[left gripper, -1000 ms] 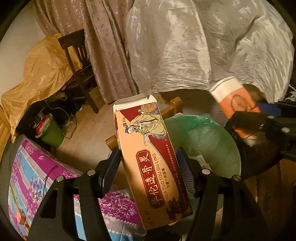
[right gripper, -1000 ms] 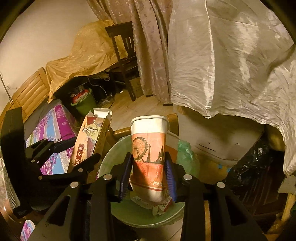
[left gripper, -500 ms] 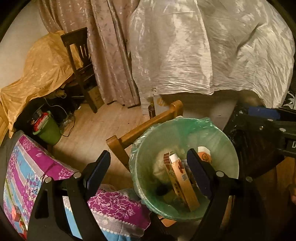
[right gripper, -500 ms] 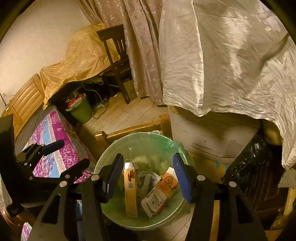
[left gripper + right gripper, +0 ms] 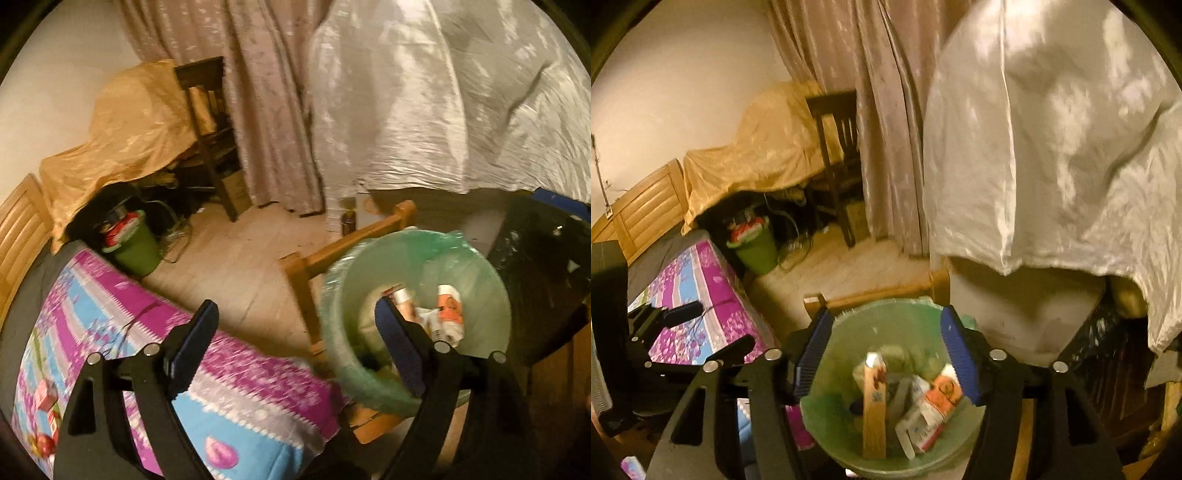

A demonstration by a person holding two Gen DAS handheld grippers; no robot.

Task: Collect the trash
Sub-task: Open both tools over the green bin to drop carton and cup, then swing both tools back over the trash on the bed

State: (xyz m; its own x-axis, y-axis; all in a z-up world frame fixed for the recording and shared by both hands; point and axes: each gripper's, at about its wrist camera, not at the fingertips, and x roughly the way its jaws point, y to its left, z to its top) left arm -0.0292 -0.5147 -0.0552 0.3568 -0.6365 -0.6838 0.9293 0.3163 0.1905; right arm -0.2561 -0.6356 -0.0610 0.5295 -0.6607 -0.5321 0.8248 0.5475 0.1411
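A trash bin with a green liner (image 5: pixel 476 258) (image 5: pixel 923 310) stands beside the bed. Inside lie a tall brown carton (image 5: pixel 874 410), an orange and white paper cup (image 5: pixel 942 397) (image 5: pixel 448 310) and other scraps. My right gripper (image 5: pixel 886 354) is open and empty, directly above the bin. My left gripper (image 5: pixel 295 345) is open and empty, left of the bin, over the bed's edge and the floor. It also shows in the right wrist view (image 5: pixel 713 328) at the left.
A bed with a purple and blue cover (image 5: pixel 110 325) lies at the left. A wooden frame (image 5: pixel 354 236) stands behind the bin. A green bucket (image 5: pixel 135 247), a dark chair (image 5: pixel 210 129), curtains and a white draped sheet (image 5: pixel 443 110) stand farther back.
Both grippers opened and dropped the carton and the cup into the bin. Since then the left gripper has swung left, away from the bin; the right gripper has lifted slightly.
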